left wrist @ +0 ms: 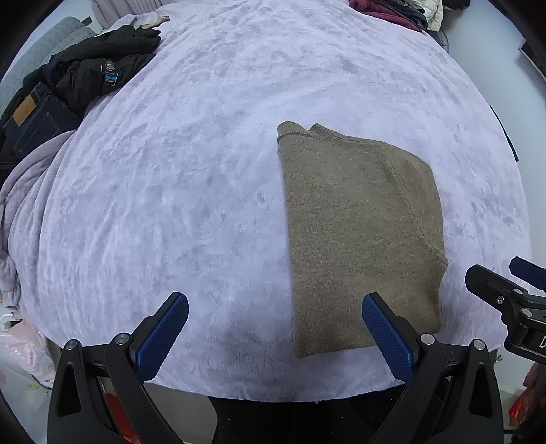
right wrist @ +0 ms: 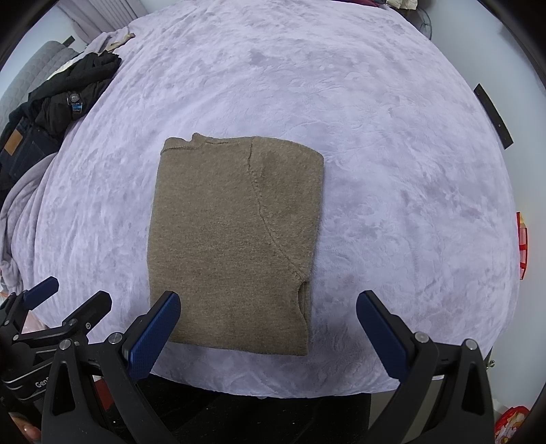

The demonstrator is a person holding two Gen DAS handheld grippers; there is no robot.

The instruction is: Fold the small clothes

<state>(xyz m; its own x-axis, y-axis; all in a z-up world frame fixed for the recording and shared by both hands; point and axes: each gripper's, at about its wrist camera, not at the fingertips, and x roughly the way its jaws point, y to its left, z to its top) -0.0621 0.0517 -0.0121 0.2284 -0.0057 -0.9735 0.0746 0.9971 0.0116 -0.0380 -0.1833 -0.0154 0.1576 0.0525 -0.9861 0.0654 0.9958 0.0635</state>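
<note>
A brown knitted sweater (left wrist: pixel 358 222) lies folded into a tall rectangle on the lilac fleece blanket (left wrist: pixel 187 188), collar at the far end. It also shows in the right wrist view (right wrist: pixel 232 235). My left gripper (left wrist: pixel 274 307) is open and empty, above the near edge of the bed, its right finger over the sweater's near left corner. My right gripper (right wrist: pixel 268 307) is open and empty, its left finger over the sweater's near edge. The right gripper also shows at the right edge of the left wrist view (left wrist: pixel 501 290).
A pile of black clothes and dark jeans (left wrist: pixel 68 88) lies at the bed's far left. More clothes (left wrist: pixel 392 13) sit at the far right. The lilac blanket (right wrist: pixel 392 170) covers the bed, and its near edge drops off just below the grippers.
</note>
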